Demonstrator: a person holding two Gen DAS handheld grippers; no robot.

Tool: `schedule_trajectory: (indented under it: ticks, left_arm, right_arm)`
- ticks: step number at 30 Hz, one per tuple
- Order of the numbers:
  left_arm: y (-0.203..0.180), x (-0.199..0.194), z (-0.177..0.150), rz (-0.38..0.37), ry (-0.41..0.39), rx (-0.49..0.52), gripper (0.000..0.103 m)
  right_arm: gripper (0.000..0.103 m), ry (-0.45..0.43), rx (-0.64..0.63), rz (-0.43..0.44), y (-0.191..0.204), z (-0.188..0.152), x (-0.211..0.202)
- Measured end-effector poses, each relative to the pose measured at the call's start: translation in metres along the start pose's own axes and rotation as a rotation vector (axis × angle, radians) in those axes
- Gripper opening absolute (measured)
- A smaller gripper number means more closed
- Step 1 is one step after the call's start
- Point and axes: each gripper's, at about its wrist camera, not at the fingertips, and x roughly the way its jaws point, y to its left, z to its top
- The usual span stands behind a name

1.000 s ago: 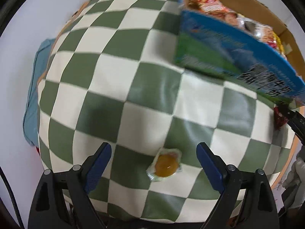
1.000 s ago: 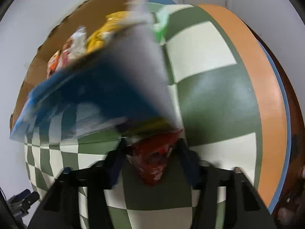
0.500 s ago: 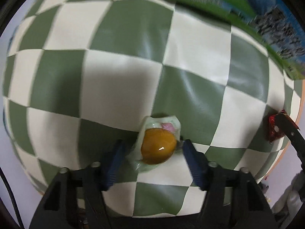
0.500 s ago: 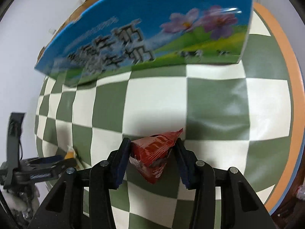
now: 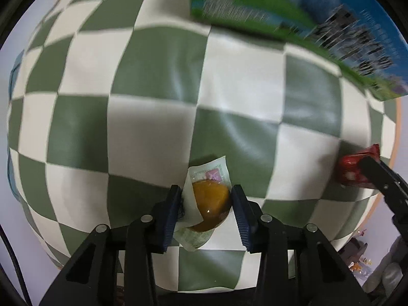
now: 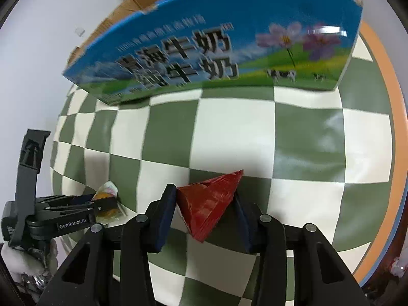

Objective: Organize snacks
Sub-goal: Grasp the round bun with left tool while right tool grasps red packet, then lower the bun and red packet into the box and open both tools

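My left gripper (image 5: 206,204) is shut on a clear-wrapped orange jelly snack (image 5: 210,201) just above the green and white checked tablecloth (image 5: 153,117). My right gripper (image 6: 205,204) is shut on a red triangular snack packet (image 6: 209,201). In the right wrist view the left gripper (image 6: 102,204) with the jelly snack (image 6: 107,193) is at the lower left. In the left wrist view the right gripper's finger (image 5: 377,176) and the red packet (image 5: 352,170) are at the right edge. The blue and green milk carton box (image 6: 216,46) stands at the back of the table.
The box (image 5: 306,17) fills the upper right of the left wrist view. The table's orange rim (image 6: 387,127) curves along the right side. A white wall lies behind the box. Checked cloth lies between the grippers and the box.
My left gripper has closed on the jelly snack, which lay between open fingers one second ago. My right gripper has pulled back from the box, still holding the red packet.
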Motion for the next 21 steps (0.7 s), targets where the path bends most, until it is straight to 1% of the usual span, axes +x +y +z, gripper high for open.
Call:
schedule_trajectory:
  ticks: [1, 7, 8, 11, 12, 13, 14, 15, 16, 17, 19, 20, 21]
  left_arm:
    - [-0.002, -0.003, 0.002, -0.004, -0.006, 0.011, 0.038]
    - [-0.005, -0.030, 0.009, -0.053, -0.044, 0.002, 0.038]
    - [-0.006, -0.037, 0.009, -0.062, -0.060, -0.001, 0.038]
    - [-0.019, -0.056, 0.014, -0.064, -0.093, 0.031, 0.038]
    - [-0.022, -0.058, 0.015, -0.064, -0.098, 0.042, 0.038]
    - [-0.028, -0.062, 0.019, -0.059, -0.100, 0.047, 0.038]
    - [-0.042, -0.064, 0.017, -0.046, -0.105, 0.052, 0.038]
    - [-0.044, -0.061, 0.018, -0.030, -0.101, 0.056, 0.038]
    - [-0.037, -0.048, 0.016, -0.023, -0.092, 0.052, 0.038]
    - [-0.030, -0.040, 0.015, -0.021, -0.082, 0.046, 0.038]
    - [-0.013, -0.032, 0.010, -0.015, -0.050, 0.027, 0.038]
    - [0.000, -0.028, 0.006, -0.016, -0.035, 0.015, 0.038]
    - [0.005, -0.020, 0.004, -0.016, -0.017, -0.001, 0.038]
  right_arm:
    - [0.042, -0.005, -0.003, 0.006, 0.002, 0.002, -0.003]
    - [0.039, -0.033, -0.017, 0.026, 0.009, 0.013, -0.016]
    - [0.038, -0.035, -0.016, 0.031, 0.006, 0.015, -0.020]
    - [0.038, -0.045, -0.018, 0.039, -0.003, 0.018, -0.031]
    - [0.038, -0.042, -0.016, 0.049, -0.005, 0.019, -0.032]
    - [0.038, -0.026, -0.008, 0.077, -0.006, 0.020, -0.030]
    - [0.039, -0.014, 0.006, 0.093, -0.008, 0.021, -0.029]
    - [0.047, 0.001, 0.011, 0.104, -0.009, 0.021, -0.027]
    - [0.053, 0.026, -0.002, 0.113, -0.006, 0.020, -0.023]
    - [0.061, 0.037, -0.013, 0.117, -0.003, 0.018, -0.020]
    - [0.063, 0.069, -0.035, 0.143, 0.006, 0.013, -0.012]
    - [0.063, 0.095, -0.041, 0.146, 0.009, 0.010, -0.005]
    - [0.063, 0.129, -0.037, 0.156, 0.012, 0.007, 0.006]
